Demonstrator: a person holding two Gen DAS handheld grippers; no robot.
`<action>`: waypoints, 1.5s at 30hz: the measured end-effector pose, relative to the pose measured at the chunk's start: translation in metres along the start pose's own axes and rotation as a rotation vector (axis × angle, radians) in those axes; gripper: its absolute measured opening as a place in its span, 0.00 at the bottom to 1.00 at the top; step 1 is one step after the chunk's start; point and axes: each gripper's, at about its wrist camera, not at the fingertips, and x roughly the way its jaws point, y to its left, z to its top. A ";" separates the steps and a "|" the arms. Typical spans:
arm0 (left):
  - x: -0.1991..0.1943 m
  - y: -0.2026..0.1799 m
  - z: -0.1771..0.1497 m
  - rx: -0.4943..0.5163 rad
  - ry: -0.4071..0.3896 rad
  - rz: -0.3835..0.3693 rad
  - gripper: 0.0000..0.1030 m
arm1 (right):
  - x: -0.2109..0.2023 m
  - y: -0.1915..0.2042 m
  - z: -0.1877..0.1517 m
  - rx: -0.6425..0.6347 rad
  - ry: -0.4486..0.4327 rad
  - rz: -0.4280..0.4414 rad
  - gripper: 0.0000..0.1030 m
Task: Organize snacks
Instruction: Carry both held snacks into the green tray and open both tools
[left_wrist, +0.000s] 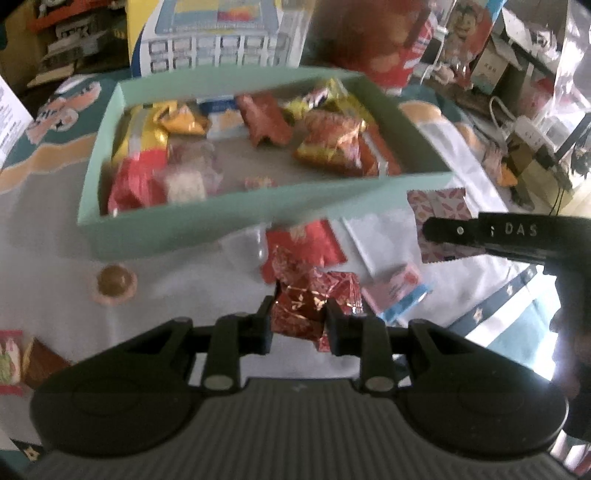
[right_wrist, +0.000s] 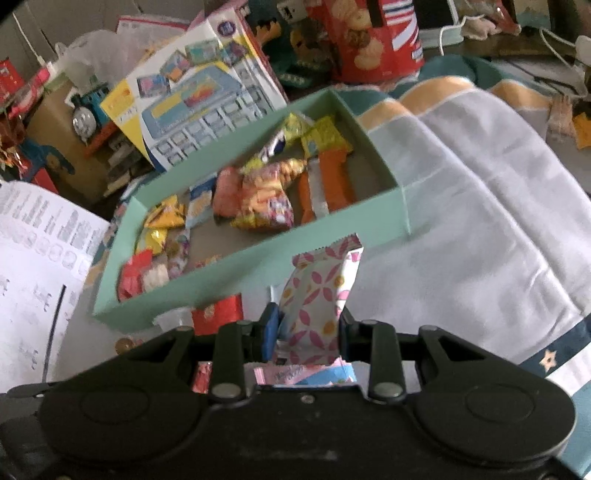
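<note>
— White cloth (right_wrist: 480, 229) with teal and orange borders covers your table, clutter and a toy box (right_wrist: 207, 96) behind it. Where do the snacks sit?

— Mostly in your mint-green box (left_wrist: 229, 218); a few lie loose in front.

— Your grippers?

— Both angle down. Your left gripper (left_wrist: 298, 325) pinches a red foil packet (left_wrist: 306, 306); your right gripper (right_wrist: 308, 332) clamps a pink-patterned white packet (right_wrist: 321, 291), upright.

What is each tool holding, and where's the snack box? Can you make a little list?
left tool: shut on a red foil snack
right tool: shut on a pink-flowered white packet
green box: open, snacks inside, just beyond both tools
loose on cloth: red packet, pink-and-blue packet
</note>
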 end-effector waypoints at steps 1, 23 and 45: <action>-0.003 0.000 0.004 -0.001 -0.013 -0.001 0.26 | -0.002 0.000 0.003 0.003 -0.009 0.004 0.30; 0.052 0.038 0.132 0.002 -0.069 0.088 0.29 | 0.083 0.063 0.082 -0.040 0.064 0.146 0.45; 0.024 0.042 0.101 -0.069 -0.090 0.179 1.00 | 0.030 0.029 0.061 0.025 -0.031 0.053 1.00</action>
